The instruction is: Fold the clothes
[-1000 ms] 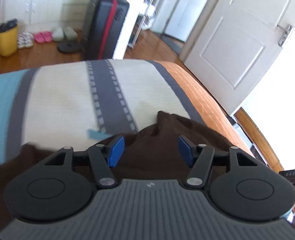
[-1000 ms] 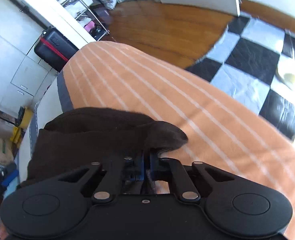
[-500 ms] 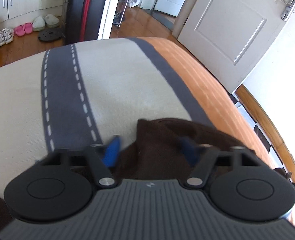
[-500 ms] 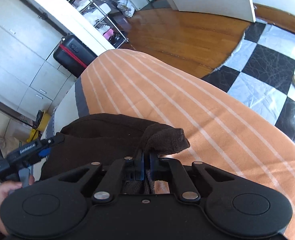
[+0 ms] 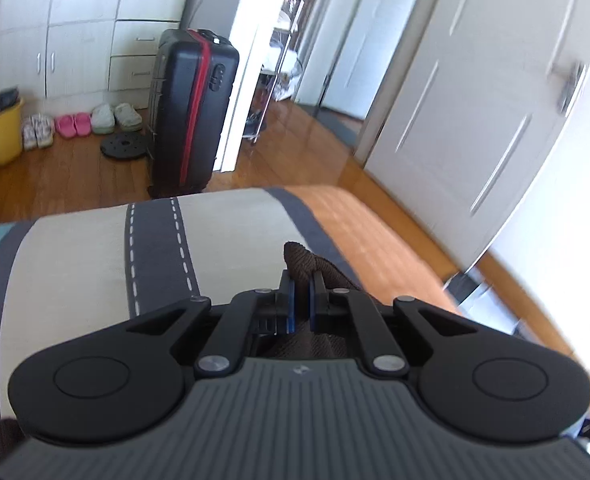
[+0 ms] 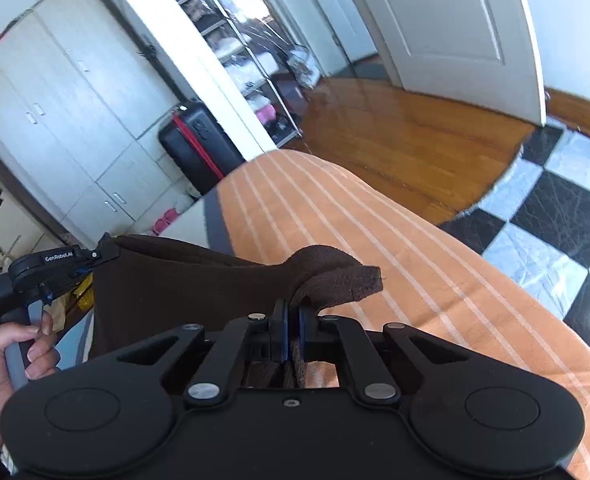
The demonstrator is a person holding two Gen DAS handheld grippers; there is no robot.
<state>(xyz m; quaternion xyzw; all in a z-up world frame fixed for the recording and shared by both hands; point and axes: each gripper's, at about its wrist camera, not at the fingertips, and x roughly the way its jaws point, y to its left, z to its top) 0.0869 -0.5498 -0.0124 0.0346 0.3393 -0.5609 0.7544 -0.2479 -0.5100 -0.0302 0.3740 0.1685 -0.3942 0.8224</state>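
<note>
A dark brown garment (image 6: 183,280) is stretched above the striped bed cover (image 6: 435,264), held at two corners. My left gripper (image 5: 301,300) is shut on one corner, and a brown tip (image 5: 299,256) sticks up past its blue pads. My right gripper (image 6: 291,326) is shut on the other corner, whose flap (image 6: 335,276) curls over the fingers. In the right wrist view the left gripper (image 6: 109,250) shows at the far left, gripped by a hand (image 6: 11,356). The cloth's lower part is hidden behind both gripper bodies.
The bed cover (image 5: 75,264) has cream, grey and orange bands. Beyond the bed end stand a black suitcase with a red stripe (image 5: 191,112), a yellow bin (image 5: 1,130), shoes (image 5: 75,124) and white cupboards. A white door (image 5: 475,120) is at the right, wooden and chequered floor (image 6: 555,208) beside the bed.
My left gripper's jaws closed on the brown cloth corner and lifted it. Both grippers rose and tilted up, so more of the room shows and the garment hangs taut between them.
</note>
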